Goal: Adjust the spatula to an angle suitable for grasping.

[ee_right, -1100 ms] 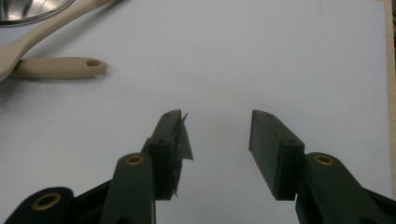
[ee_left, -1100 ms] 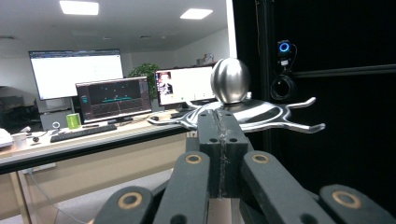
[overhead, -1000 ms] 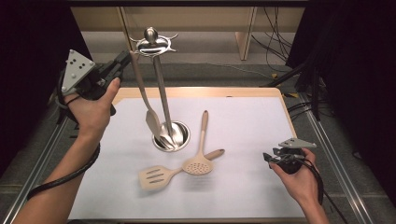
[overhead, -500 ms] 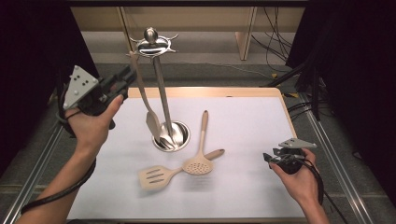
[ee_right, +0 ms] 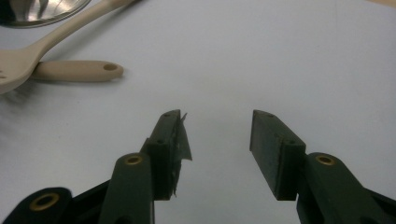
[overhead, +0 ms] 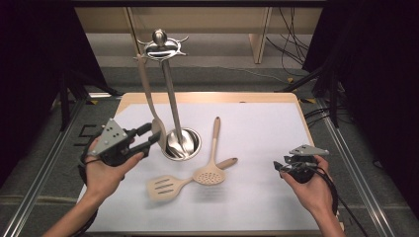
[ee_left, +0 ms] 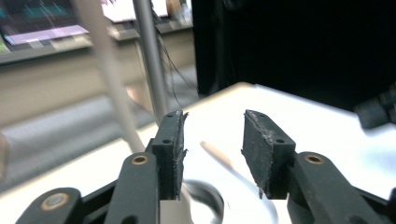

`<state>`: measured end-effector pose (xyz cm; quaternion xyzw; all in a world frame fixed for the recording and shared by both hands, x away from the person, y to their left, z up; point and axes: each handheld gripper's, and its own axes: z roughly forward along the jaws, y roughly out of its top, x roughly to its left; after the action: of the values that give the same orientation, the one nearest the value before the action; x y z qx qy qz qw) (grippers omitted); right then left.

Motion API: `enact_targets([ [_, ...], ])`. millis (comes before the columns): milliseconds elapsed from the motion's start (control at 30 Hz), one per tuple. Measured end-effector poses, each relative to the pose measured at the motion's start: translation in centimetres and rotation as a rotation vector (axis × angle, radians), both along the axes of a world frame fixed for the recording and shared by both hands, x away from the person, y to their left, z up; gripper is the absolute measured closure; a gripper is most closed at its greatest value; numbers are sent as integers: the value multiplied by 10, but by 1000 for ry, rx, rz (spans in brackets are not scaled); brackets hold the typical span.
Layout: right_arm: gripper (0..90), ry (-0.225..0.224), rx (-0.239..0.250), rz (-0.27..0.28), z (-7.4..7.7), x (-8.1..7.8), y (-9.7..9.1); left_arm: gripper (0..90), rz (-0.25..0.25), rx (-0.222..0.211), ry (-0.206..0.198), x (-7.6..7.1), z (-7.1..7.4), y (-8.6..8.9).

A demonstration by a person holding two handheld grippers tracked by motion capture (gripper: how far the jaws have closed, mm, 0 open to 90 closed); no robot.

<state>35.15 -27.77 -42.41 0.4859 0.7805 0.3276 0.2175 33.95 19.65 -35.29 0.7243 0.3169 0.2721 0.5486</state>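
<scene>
White sheeting covers the table (overhead: pixel 257 197), which has a pale wooden edge at its far side and dark curtains around it. Near the sheet's centre we find a metal utensil stand (overhead: pixel 170 98): a round base, an upright pole and a hooked crown at the top. One beige spoon (overhead: pixel 148 103) hangs from a hook of that crown, its bowl down beside the base.

Our left claw (overhead: pixel 150 139) sits at the left of the sheet, level with the base and just beside the bowl of the hanging spoon. Its jaws have just been opening and now stand spread. In the left gripper view nothing lies between the pads (ee_left: pixel 170 154); the stand's pole rises behind them, and the blurred spoon handle (ee_left: pixel 109 74) passes to the left of the left jaw. We cannot tell from the high view whether a fingertip touches the spoon bowl.

Two more beige utensils lie flat on the sheet in front of the stand. A skimmer (overhead: pixel 212 158) points its handle away from us, and a slotted spatula (overhead: pixel 178 181) lies crosswise, its handle passing under the skimmer.

Our right claw (overhead: pixel 277 167) rests low at the right of the sheet, well apart from the utensils, jaws spread and empty (ee_right: pixel 215 140).
</scene>
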Motion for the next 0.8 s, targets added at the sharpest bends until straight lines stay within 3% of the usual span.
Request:
enact_targets([
  [33,545,-18,-21,38,-1,2,-1,565,-7,-2,15,0,-6,-1],
  [67,545,2,-1,11,0,0,2,560,-16,12,47,0,-14,-3],
  [167,546,14,9,11,1,0,6,538,-42,46,103,1,-30,-7],
  [367,546,-8,-6,38,1,1,6,482,-96,150,236,5,-55,-8],
  [400,546,-1,3,46,1,1,6,482,-86,148,250,5,-58,-7],
  [433,546,-13,-8,58,1,2,4,482,-88,168,253,7,-60,-5],
  [533,546,-4,-2,45,1,1,4,479,-78,163,284,8,-66,-4],
  [600,546,-13,-19,50,0,2,4,474,-82,185,300,10,-69,-5],
  [633,548,9,4,24,2,1,7,473,-87,188,308,11,-70,-6],
  [667,549,6,3,39,1,2,7,472,-103,240,306,13,-70,-5],
  [733,562,21,-2,46,3,3,11,472,-124,244,310,13,-72,-10],
  [767,569,-6,-15,72,3,5,13,472,-128,249,317,13,-73,-13],
  [800,578,6,3,66,4,6,18,472,-127,258,316,14,-74,-15],
])
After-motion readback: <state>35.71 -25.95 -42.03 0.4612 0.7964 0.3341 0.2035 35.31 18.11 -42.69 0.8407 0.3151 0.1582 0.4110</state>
